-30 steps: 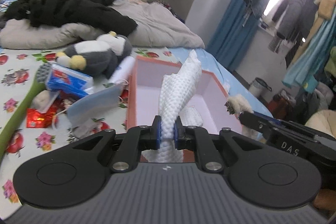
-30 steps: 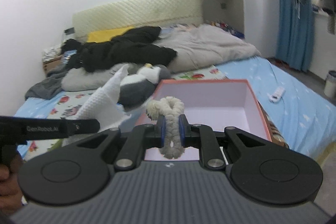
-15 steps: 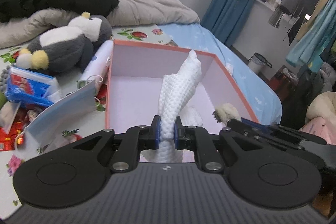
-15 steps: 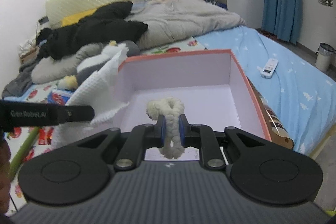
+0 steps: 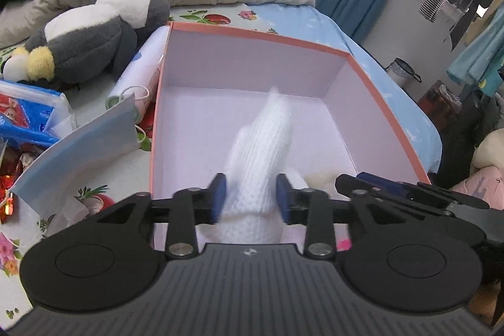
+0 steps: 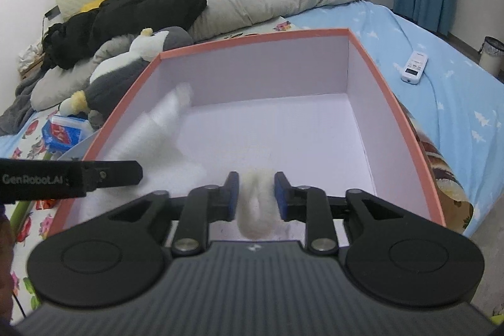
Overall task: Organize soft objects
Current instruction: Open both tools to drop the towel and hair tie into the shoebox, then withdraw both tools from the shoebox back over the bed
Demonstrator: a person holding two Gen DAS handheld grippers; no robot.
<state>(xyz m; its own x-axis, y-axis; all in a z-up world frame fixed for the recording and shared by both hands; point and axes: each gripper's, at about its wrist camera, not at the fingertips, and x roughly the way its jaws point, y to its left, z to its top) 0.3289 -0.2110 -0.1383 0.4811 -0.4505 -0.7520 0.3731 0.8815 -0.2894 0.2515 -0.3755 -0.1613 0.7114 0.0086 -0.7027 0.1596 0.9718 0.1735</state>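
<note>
I hold 2 grippers side by side over the near end of an open box (image 5: 371,103), salmon-pink outside, pale lilac inside, sitting on a bed w/ a floral sheet. My left gripper (image 5: 250,197) has its blue pads spread apart; a white waffle-knit cloth (image 5: 267,144) stands between them, blurred, seemingly not pinched, its lower end already inside the box. I judge it's being let go there so it drops onto the box floor.

My right gripper (image 6: 255,194) is also parted, w/ a cream fuzzy rope-like piece (image 6: 255,207) loose in the gap, above the box's near edge, for the same reason: release inside the walls so nothing lands on the sheet. Whether either item touches the pads, I can't tell.

To the left of the box, outside it, lie a grey & white plush penguin (image 5: 94,33), a blue face mask (image 5: 78,147), a tissue pack (image 5: 28,112) & a white bottle (image 5: 141,74). The penguin is soft, so prob. next to go in. A white remote (image 6: 415,65) rests on the blue sheet to the right, well apart.
</note>
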